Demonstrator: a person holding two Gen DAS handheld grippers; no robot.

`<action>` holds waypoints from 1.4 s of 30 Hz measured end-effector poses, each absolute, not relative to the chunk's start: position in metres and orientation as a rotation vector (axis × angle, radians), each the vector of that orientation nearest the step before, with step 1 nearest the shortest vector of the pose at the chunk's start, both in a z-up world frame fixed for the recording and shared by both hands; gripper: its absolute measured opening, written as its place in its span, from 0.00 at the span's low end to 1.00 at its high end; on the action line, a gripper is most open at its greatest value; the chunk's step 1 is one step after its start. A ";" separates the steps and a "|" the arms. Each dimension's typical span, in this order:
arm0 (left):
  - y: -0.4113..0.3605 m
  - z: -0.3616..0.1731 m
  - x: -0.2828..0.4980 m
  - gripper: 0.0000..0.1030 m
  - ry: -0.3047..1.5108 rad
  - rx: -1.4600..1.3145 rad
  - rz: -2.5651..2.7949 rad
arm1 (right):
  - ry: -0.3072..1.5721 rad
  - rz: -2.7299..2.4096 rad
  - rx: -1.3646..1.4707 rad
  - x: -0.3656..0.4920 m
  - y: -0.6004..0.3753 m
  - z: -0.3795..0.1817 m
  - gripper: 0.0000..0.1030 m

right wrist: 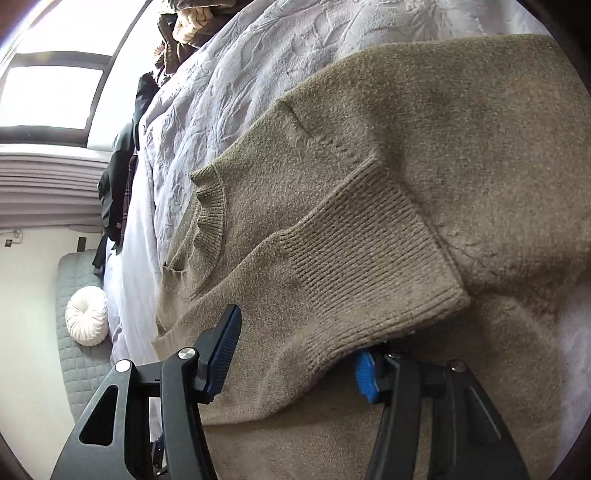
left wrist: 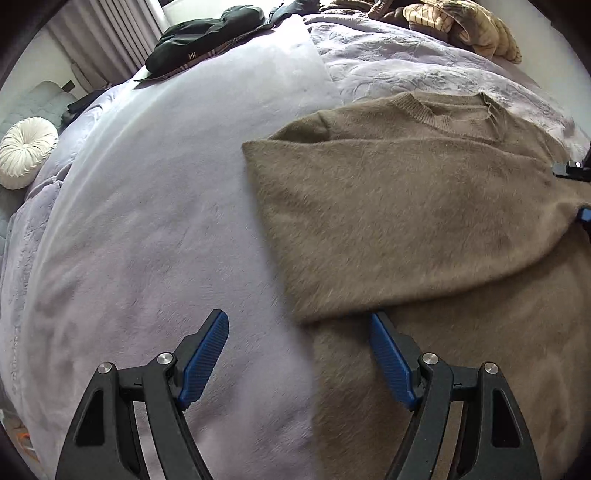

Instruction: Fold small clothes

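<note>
Left tongs (left wrist: 299, 354) spread wide, brown sweater (left wrist: 424, 221), lilac blanket (left wrist: 147, 221)

Both tongs, left tongs (left wrist: 299, 354) and right tongs (right wrist: 299, 354), are made of black arms, blue ribbed pads (left wrist: 205, 360) and round silver screws (left wrist: 165, 357).

Bare lilac fleece blanket (left wrist: 155, 221) lies wide left of the fuzzy brown knitted sweater (left wrist: 406, 221). A heap of dark clothes (left wrist: 207, 33) and a tan striped bundle (left wrist: 461, 26) line the far edge.

Lilac blanket (left wrist: 147, 221) over the bed — brown sweater (left wrist: 406, 221), dark clothes (left wrist: 207, 33) on it.
</note>
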State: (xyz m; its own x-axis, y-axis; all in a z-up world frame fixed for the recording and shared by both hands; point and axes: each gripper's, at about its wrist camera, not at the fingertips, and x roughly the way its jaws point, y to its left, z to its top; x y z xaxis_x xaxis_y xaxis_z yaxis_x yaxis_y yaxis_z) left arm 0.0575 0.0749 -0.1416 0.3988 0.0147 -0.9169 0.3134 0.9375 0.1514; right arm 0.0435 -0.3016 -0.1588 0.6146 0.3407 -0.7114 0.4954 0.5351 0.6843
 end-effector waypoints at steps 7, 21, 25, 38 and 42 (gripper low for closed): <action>0.080 -0.138 0.080 0.77 1.030 0.306 0.089 | 0.912 -0.002 0.904 0.080 -0.287 -0.122 0.08; 0.124 -0.117 0.049 0.77 1.201 0.176 -0.202 | 0.973 0.009 0.958 0.057 -0.334 -0.166 0.28; 0.136 -0.104 0.088 0.77 1.212 0.057 -0.233 | 0.979 0.018 0.948 0.051 -0.329 -0.171 0.29; 0.104 -0.151 0.202 0.11 1.268 -0.088 -0.276 | 0.978 -0.013 0.937 0.050 -0.328 -0.167 0.31; 0.120 -0.149 0.192 0.11 1.235 -0.082 -0.302 | 0.932 0.027 0.939 0.055 -0.318 -0.150 0.07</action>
